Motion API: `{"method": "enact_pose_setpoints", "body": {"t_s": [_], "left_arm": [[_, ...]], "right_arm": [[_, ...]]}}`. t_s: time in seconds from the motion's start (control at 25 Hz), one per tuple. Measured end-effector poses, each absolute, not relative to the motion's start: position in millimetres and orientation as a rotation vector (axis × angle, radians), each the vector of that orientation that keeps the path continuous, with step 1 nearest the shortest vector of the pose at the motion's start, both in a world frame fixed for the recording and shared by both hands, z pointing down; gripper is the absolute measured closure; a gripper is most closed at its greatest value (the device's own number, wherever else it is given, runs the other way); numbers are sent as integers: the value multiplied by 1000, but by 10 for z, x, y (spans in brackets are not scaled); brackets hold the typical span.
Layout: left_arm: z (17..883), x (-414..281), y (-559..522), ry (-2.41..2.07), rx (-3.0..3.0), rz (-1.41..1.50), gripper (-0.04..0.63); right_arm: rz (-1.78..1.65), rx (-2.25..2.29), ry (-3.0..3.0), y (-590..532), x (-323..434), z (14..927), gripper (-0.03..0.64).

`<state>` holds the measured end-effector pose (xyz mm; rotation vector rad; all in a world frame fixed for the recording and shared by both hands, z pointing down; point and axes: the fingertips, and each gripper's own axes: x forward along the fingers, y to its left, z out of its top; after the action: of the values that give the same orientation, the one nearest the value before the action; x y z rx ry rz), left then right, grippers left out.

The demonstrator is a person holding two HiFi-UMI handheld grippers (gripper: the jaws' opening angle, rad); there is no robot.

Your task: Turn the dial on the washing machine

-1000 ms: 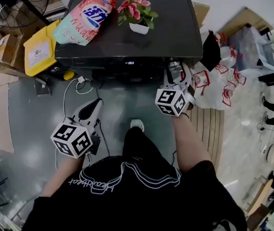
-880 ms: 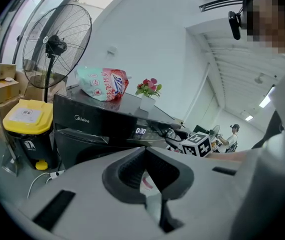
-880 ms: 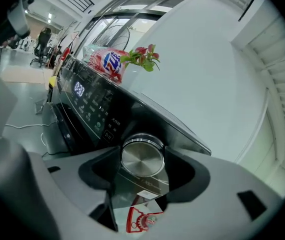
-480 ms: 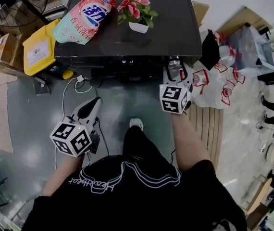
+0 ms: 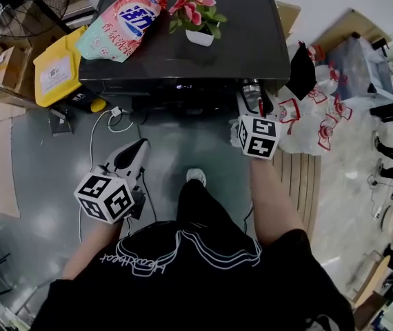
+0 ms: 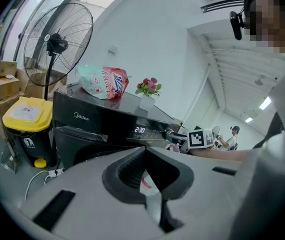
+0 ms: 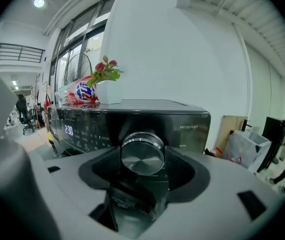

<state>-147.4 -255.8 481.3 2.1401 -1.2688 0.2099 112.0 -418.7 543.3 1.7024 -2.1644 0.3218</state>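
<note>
Seen from above, a person stood facing a black washing machine (image 5: 252, 33) at the far side of the floor. The dial (image 7: 142, 155), a round silver knob, stuck out of the machine's front panel at its right end, with its axis pointing straight back toward the person. The right gripper (image 5: 254, 102) met it head-on, angled slightly down, with one jaw on each side of the knob. The jaws looked closed on its rim, pinching it, so any turn would have to be a roll of the wrist about that same axis. The left gripper (image 5: 133, 154) hung low and nearer the person, well to the left of the dial, its jaws pressed together on nothing. Only the right gripper was at the dial.
</note>
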Motion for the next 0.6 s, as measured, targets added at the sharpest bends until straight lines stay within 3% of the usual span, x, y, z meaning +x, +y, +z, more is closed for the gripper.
{"method": "enact_pose_setpoints", "body": {"t_s": [0.6], "left_arm": [[4766,-1483,-2562,-1268,2143,194,591]], "right_arm": [[883,1772,-2344,-4196,1168,5467,336]]}}
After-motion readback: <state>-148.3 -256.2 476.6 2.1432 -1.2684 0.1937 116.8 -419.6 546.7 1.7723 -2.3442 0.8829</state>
